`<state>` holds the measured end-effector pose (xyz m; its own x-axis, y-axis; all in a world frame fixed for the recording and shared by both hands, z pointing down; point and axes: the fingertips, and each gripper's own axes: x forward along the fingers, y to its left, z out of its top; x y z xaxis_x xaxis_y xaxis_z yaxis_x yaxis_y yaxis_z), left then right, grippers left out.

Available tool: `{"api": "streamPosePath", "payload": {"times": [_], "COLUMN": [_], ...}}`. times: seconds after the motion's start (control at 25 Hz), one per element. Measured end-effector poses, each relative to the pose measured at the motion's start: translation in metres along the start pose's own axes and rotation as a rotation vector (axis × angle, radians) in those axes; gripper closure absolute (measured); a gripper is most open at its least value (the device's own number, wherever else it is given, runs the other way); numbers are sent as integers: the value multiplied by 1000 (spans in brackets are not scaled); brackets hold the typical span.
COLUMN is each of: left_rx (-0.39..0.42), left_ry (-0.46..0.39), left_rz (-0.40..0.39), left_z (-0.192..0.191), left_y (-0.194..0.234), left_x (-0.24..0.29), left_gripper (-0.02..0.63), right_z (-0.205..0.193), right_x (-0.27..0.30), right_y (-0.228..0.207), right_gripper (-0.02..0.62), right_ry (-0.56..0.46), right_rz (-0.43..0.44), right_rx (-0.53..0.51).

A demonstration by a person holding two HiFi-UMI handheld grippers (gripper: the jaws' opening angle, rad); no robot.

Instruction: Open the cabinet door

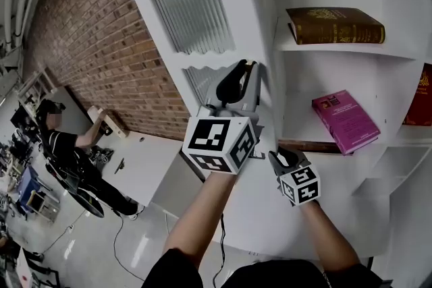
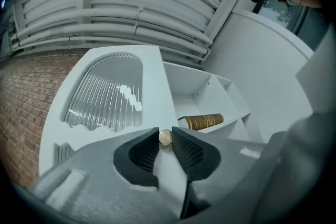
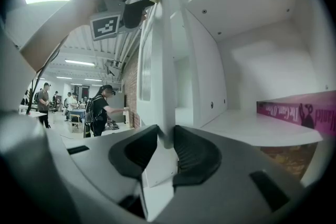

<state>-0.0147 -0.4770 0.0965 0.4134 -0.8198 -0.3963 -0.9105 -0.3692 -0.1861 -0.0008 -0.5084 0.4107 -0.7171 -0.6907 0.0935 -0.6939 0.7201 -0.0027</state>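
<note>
Cabinet door (image 1: pixel 202 59): white, with an arched pane of ribbed glass (image 1: pixel 189 0) above and a smaller ribbed pane beneath. It stands swung open at the left of the cabinet (image 1: pixel 317 77), its free edge toward the person.
Brass knob (image 2: pixel 165 137): small and round, set near the door's free edge.
Left tongs (image 2: pixel 165 132): clenched on the brass knob, one ribbed pad on each side of it, pointing somewhat upward (their marker cube (image 1: pixel 219 144) sits in the middle of the head view).
Right tongs (image 3: pixel 167 138): lower on the same door and held level. They are closed across the free edge, with a pad against each face. Their smaller-looking marker cube (image 1: pixel 299 185) shows just right of the other.
Shelves: the white interior is open to view. A brown book (image 1: pixel 335 25) with a gilt spine lies flat on the upper shelf, and a pink book (image 1: pixel 345 121) lies flat on the shelf below. A red book (image 1: pixel 422 98) is cut off at the far right.
Backdrop: a brick wall (image 1: pixel 101 30) runs behind the door. A person (image 1: pixel 67 145) in dark clothes leans over a white surface (image 1: pixel 145 158), well off to the left.
</note>
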Motion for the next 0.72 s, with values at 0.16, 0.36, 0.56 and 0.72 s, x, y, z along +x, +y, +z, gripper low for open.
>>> {"api": "streamPosePath", "payload": {"times": [0.16,0.36,0.56,0.72], "left_rx": [-9,-31,-58,-85], "left_ry": [-5,4,15,22], "left_rz": [7,23,41,56], "left_z": [2,4,7,7], "left_y": [0,0,2,3], "left_x": [-5,-12,-17,-23], "left_gripper": [522,522,523,525], "right_z": [0,0,0,-1], "right_x": [-3,-7,-10,-11], "right_y": [4,11,17,22], "right_gripper": [503,508,511,514], "right_ry": [3,7,22,25], "right_rz": [11,27,26,38], "right_rx": [-8,-8,-12,-5]}}
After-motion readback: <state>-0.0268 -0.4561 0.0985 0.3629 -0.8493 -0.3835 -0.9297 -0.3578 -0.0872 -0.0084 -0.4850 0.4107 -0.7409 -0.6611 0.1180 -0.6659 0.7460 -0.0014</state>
